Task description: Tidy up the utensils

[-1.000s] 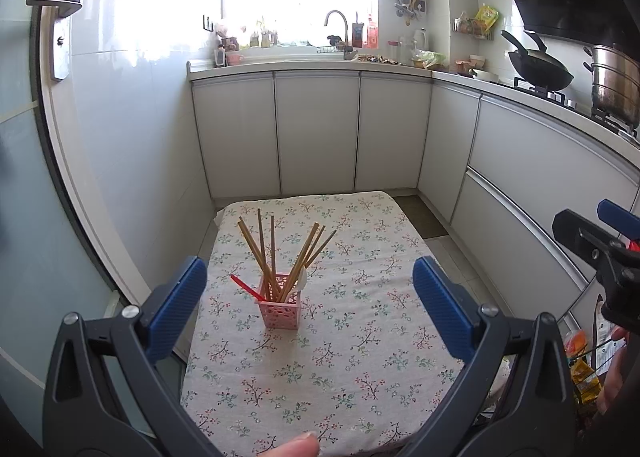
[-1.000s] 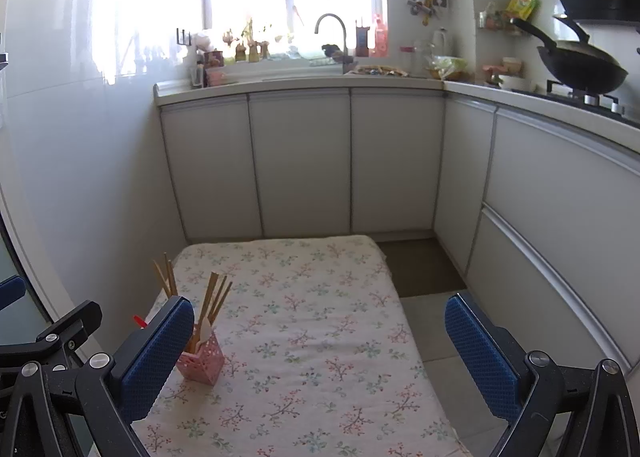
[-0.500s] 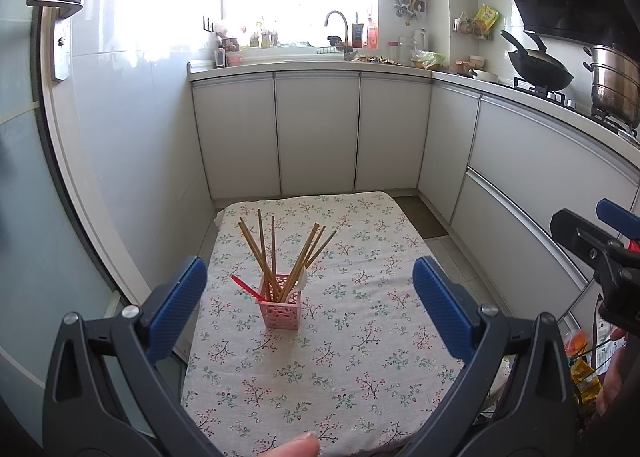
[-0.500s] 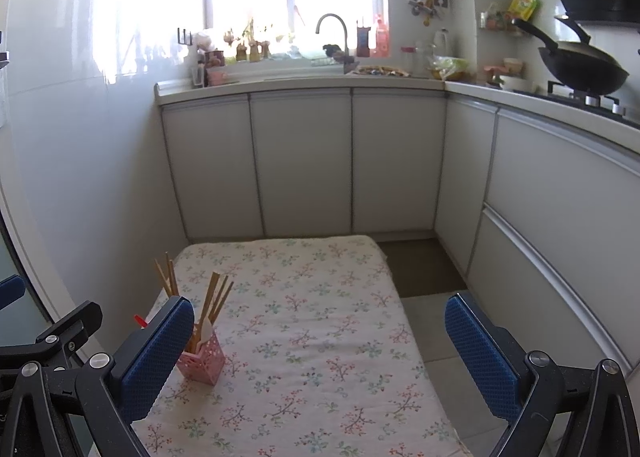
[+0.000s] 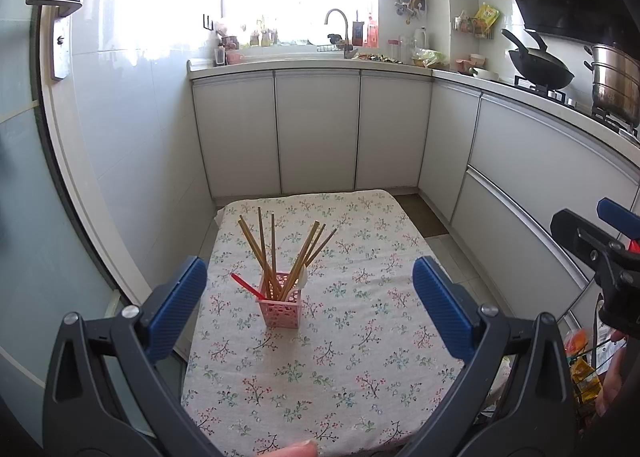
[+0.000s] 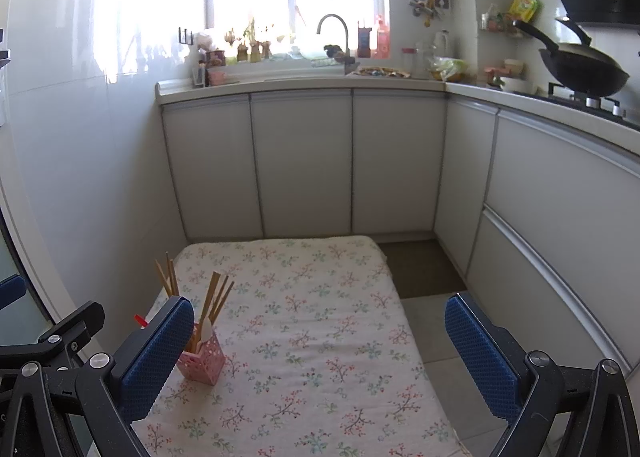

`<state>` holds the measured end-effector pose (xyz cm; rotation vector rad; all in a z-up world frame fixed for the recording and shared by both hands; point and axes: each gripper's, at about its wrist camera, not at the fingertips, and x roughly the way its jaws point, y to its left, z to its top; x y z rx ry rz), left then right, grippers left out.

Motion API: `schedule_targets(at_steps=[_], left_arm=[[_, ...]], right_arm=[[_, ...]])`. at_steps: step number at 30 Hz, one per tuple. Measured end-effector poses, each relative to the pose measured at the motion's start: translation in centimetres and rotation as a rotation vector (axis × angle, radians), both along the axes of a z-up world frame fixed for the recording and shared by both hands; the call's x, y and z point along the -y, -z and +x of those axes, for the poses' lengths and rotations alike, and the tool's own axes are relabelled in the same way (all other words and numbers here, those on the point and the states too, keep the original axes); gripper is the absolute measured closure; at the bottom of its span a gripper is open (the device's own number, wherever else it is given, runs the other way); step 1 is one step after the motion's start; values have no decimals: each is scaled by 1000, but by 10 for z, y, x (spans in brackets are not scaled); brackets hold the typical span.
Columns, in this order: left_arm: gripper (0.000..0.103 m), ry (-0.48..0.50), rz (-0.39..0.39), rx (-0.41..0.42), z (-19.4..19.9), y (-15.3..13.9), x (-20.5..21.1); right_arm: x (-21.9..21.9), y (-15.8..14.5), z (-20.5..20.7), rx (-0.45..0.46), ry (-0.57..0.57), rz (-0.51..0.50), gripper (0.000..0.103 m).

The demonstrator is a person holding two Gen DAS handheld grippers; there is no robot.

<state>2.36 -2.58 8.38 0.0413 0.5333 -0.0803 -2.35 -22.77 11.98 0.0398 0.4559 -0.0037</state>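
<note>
— Left wrist view?
— Left gripper [image 5: 306,297] spread wide, empty, above the floral table [image 5: 360,357]; pink holder [image 5: 279,305] with chopsticks [image 5: 280,253] stands toward its left edge.

— Right wrist view?
— Right gripper [image 6: 320,353] likewise apart, holding nothing; holder [image 6: 202,363] near the left edge.

Pink lattice-pattern utensil holder [image 5: 279,308]. Tan wooden chopsticks [image 5: 264,253]. Red spoon [image 5: 245,285], white spoon [image 5: 303,277]. Counter [image 5: 360,337] cloth: off-white, small floral sprigs in pink, red, green. Left hand-held gripper [image 5: 308,309]: blue textured pads, black frame. Right hand-held gripper [image 6: 316,357] same. White cabinets [image 5: 316,129], black wok [image 5: 540,71].
</note>
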Motion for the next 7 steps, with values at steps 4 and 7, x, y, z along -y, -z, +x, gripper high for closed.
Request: schedule_targets(at_steps=[4, 7], left_arm=[[1, 5, -1, 0, 0, -1, 0], [1, 18, -14, 5, 0, -1, -2]], right_arm=[[0, 0, 0, -1, -1, -1, 0], [0, 0, 1, -4, -4, -2, 0]])
